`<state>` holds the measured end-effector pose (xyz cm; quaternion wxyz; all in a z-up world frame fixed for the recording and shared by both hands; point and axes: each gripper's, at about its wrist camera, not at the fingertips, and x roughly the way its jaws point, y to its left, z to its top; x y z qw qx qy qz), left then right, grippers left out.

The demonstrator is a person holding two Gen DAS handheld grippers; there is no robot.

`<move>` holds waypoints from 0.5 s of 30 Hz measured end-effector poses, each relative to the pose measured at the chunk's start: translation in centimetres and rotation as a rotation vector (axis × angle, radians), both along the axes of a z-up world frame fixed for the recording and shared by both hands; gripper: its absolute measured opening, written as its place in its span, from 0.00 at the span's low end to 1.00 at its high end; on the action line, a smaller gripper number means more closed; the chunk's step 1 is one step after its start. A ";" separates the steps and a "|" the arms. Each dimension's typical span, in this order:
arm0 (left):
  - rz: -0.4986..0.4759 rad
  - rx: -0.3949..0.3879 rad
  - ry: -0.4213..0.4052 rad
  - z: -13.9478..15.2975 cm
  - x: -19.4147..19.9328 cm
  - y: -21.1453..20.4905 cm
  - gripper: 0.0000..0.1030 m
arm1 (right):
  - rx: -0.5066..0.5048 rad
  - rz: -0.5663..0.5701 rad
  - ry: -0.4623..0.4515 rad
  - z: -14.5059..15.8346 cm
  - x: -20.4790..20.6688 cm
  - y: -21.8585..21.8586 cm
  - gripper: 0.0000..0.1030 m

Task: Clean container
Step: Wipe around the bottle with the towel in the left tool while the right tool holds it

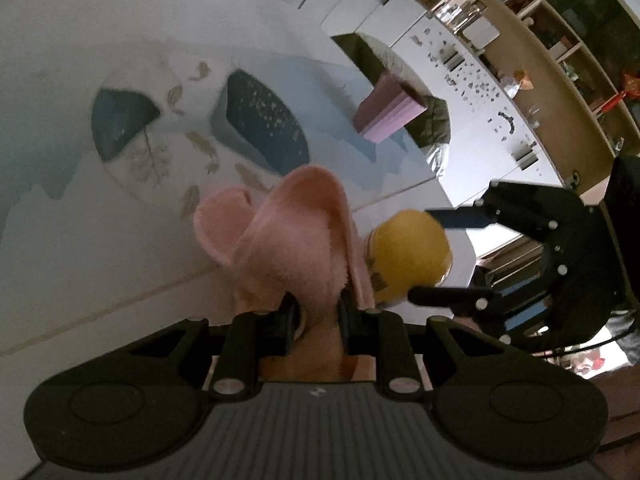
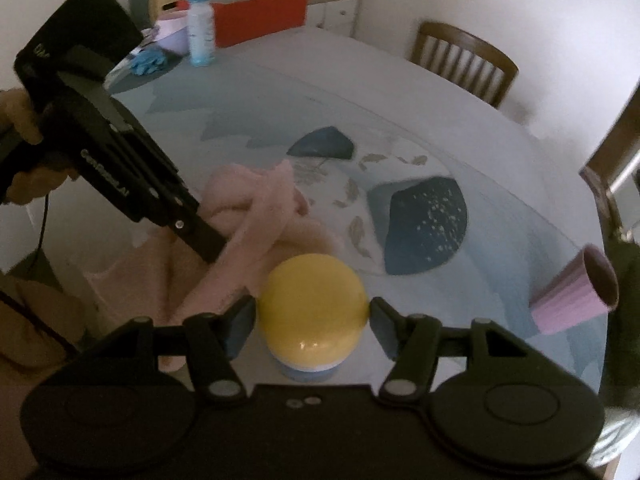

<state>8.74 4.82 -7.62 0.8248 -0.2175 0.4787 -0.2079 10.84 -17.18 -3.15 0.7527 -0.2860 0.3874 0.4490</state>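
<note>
Container point(image 2: 312, 312) base hidden; pink cloth point(image 1: 296, 232) over left fingertips.

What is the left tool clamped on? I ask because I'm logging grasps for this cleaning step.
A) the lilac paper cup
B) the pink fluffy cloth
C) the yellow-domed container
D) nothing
B: the left tool is shut on the pink fluffy cloth, while the yellow-domed container sits between the fingers of the right tool and the lilac paper cup lies apart on the table.
</note>
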 end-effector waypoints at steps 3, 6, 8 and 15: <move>-0.009 -0.010 -0.025 0.8 0.3 -0.1 0.20 | 0.007 -0.039 0.007 0.4 -0.1 -0.2 0.61; -0.024 -0.008 -0.050 1.5 0.5 -0.5 0.20 | 0.004 -0.050 0.002 0.5 -0.2 -0.2 0.61; -0.034 -0.004 -0.063 1.8 0.7 -0.8 0.20 | -0.004 -0.060 0.002 0.4 -0.3 -0.3 0.61; -0.061 0.060 -0.073 1.9 2.3 -2.0 0.20 | 0.027 -0.143 0.049 1.4 0.0 -0.2 0.61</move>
